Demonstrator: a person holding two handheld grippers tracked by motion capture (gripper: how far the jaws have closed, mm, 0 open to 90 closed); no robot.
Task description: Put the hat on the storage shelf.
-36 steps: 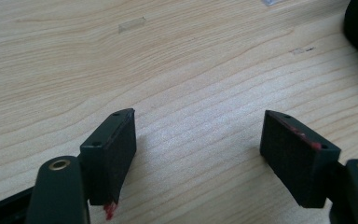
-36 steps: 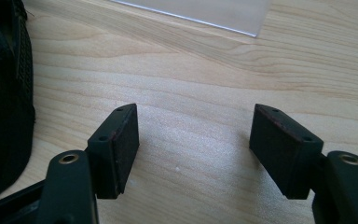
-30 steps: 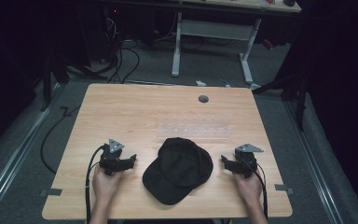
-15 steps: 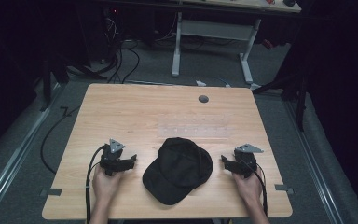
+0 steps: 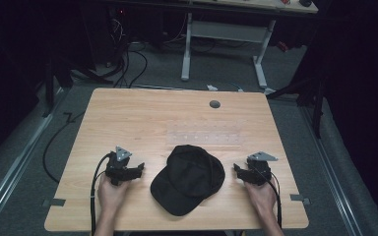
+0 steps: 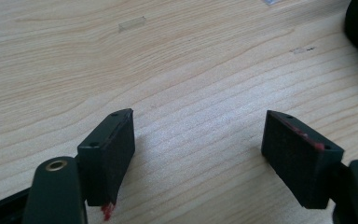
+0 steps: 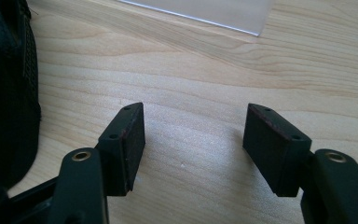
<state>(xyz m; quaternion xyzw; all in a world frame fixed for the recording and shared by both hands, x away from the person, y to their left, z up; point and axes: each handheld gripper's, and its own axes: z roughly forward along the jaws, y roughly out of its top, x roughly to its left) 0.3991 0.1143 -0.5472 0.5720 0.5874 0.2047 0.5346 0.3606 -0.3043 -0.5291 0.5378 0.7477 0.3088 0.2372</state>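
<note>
Right gripper (image 5: 237, 169) jaws just closing slightly, nothing between them, pads apart; hands and black cap (image 5: 189, 178) sitting as in earlier frames. Left gripper (image 5: 139, 168) jaws standing apart over bare wood. Cap lying lower centre of frame on desk (image 5: 142, 115), between both grippers, near each, touching neither. Cap soft dark fabric, rounded crown, curved brim; desk pale wood-grain laminate; jaws black blocks with flat pads.

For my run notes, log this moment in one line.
left claw: open, empty | right claw: open, empty, just been closing | black cap: between claws, untouched
</note>
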